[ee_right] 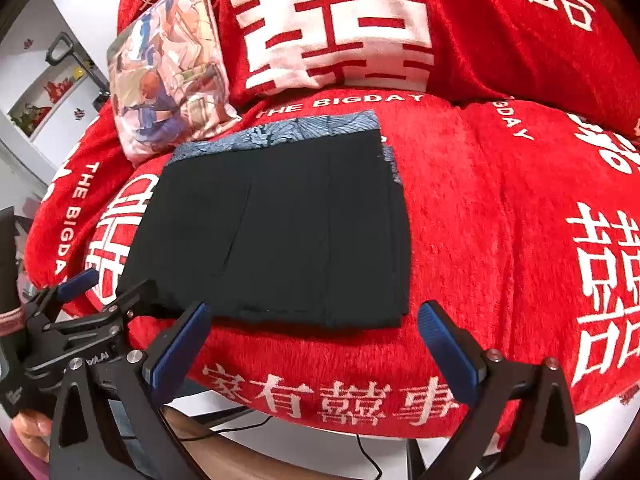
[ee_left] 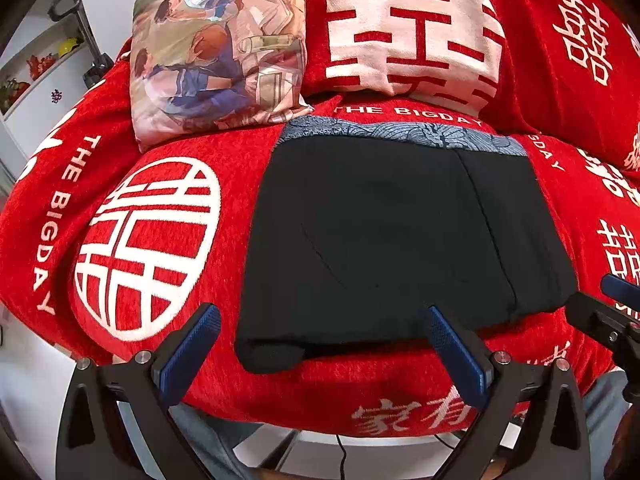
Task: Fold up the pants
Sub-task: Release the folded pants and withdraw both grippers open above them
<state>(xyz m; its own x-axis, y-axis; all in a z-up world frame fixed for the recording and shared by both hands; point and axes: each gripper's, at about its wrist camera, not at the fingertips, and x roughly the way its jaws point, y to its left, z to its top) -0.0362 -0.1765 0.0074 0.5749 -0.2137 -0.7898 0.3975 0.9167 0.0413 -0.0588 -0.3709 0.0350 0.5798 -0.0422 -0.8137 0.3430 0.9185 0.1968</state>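
Note:
Black pants (ee_left: pixel 384 232) lie folded into a flat rectangle on the red sofa cover (ee_left: pixel 168 160), and they also fill the middle of the right wrist view (ee_right: pixel 280 232). A blue patterned cloth (ee_left: pixel 400 130) shows under their far edge. My left gripper (ee_left: pixel 320 314) is open at the pants' near edge, one fingertip (ee_left: pixel 210 314) over the red cover and the other at the fold, pressing nothing. My right gripper (ee_right: pixel 314 310) is open just in front of the near right corner, with nothing between its fingers. Each gripper shows in the other's view, the right gripper (ee_left: pixel 612 308) and the left gripper (ee_right: pixel 100 292).
A cartoon-print cushion (ee_left: pixel 216 52) and a red cushion with a white character (ee_left: pixel 412 36) lean against the sofa back behind the pants. A white shelf unit (ee_left: pixel 40 68) stands at the left. Below the sofa's front edge lie a black cable (ee_right: pixel 368 460) and pale floor. A person's hand (ee_right: pixel 28 428) holds the left gripper.

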